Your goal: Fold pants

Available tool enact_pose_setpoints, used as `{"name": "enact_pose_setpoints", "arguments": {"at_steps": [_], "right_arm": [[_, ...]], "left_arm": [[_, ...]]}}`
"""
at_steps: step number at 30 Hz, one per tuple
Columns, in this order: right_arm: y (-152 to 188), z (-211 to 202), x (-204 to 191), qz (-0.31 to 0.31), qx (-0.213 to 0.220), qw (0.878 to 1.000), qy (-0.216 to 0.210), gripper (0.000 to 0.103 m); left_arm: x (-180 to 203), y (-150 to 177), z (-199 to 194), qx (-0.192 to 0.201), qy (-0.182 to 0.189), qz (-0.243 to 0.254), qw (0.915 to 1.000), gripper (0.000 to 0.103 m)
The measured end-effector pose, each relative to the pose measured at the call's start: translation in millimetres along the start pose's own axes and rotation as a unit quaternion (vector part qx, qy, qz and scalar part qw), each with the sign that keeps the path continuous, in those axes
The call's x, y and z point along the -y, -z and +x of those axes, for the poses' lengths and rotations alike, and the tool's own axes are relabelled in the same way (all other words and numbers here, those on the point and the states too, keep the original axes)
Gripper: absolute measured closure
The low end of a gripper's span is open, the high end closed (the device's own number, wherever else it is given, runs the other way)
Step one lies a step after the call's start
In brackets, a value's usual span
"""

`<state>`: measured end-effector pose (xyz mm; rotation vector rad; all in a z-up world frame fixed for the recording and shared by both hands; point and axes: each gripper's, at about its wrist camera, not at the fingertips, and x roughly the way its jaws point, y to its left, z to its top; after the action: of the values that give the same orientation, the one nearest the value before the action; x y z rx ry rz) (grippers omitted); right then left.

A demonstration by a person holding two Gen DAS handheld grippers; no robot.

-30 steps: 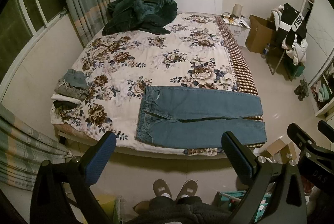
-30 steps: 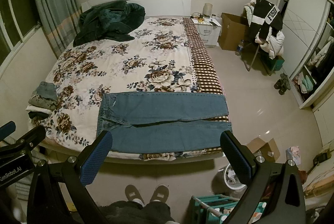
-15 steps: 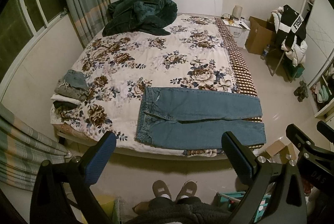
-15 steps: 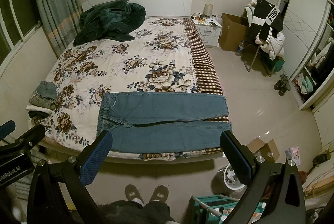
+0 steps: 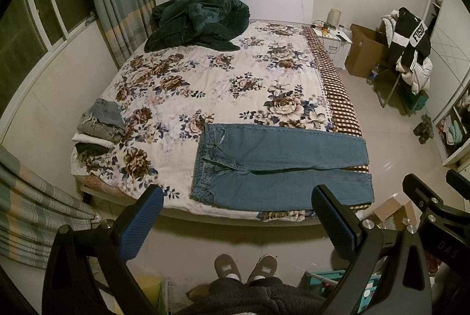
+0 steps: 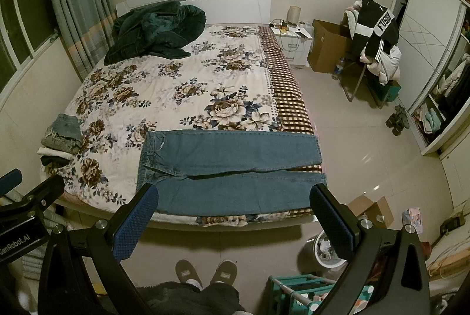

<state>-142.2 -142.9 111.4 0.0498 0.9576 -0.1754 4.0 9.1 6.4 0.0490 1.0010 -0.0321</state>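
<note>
Blue jeans (image 5: 279, 165) lie flat across the near end of the floral bed (image 5: 205, 86), waistband to the left, legs running right to the bed's right edge. They also show in the right wrist view (image 6: 229, 165). My left gripper (image 5: 238, 215) is open and empty, held above the floor short of the bed's near edge. My right gripper (image 6: 235, 215) is open and empty too, beside it to the right. Neither touches the jeans.
A stack of folded clothes (image 5: 98, 127) sits at the bed's near left corner. A dark green blanket (image 5: 196, 21) lies by the headboard. Curtains (image 5: 23, 206) hang at left. A chair with clothes (image 6: 373, 42), boxes (image 6: 326, 45) and a wardrobe (image 6: 434, 65) stand right.
Both views have shifted only slightly. The jeans have not moved and both grippers stay open.
</note>
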Motion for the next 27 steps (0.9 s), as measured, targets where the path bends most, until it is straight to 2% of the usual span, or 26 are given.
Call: {"name": "enact_pose_setpoints", "arguments": {"at_steps": [27], "right_arm": [[-4.7, -0.7, -3.8, 0.000, 0.000, 1.000, -0.001, 0.000]], "left_arm": [[-0.4, 2.1, -0.1, 0.003, 0.001, -0.001, 1.0000, 0.000]]}}
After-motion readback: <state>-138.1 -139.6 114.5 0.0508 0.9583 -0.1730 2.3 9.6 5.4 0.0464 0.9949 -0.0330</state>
